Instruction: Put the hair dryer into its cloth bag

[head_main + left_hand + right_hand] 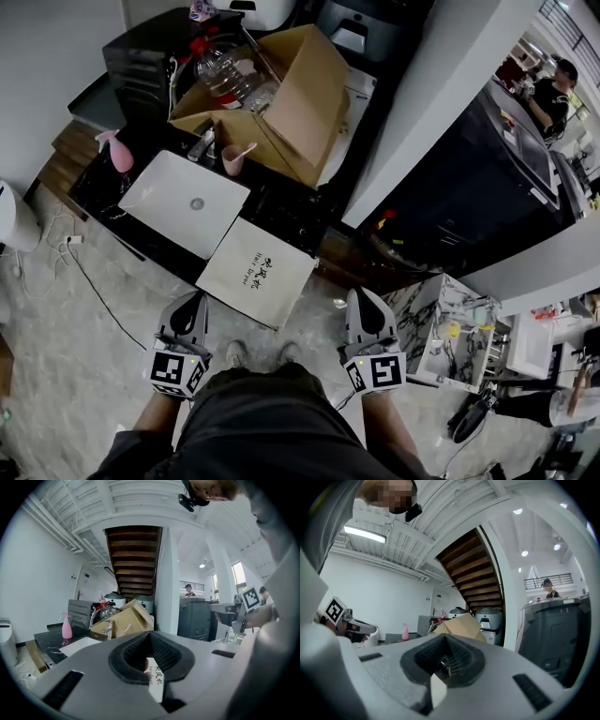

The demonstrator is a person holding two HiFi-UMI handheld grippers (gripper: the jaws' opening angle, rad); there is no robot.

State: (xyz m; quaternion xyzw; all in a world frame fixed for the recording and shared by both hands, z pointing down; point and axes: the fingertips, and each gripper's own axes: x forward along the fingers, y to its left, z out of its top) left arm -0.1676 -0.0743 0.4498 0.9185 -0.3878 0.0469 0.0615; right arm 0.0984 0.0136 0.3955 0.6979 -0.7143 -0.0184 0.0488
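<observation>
Head view, left to right: a pink spray bottle (120, 153) stands at the far left end of the black counter (291, 211). Just right of it sits a white basin (159, 192) with a round drain in its floor. Below, off the counter, the left gripper (190, 300) is held low beside the person's hip and points towards the counter. Its jaws are closed together, with nothing clamped. The left gripper view confirms this: the left gripper's pads (164, 651) meet, and only a strip of printed cloth shows through the notch beyond them.

A pink cup (234, 159) stands behind the basin. The cloth bag (255, 272), cream with dark print, lies flat at the counter's near edge, just beside the basin, with its near corner overhanging the floor. It lies ahead of and between the two grippers, touching neither. An open cardboard box (300, 103) sits at the back of the counter with a clear plastic bottle (220, 75) inside it.

The right gripper (364, 298) is held level with the left one, also apart from the bag. The right gripper view shows its jaws fully together and empty
</observation>
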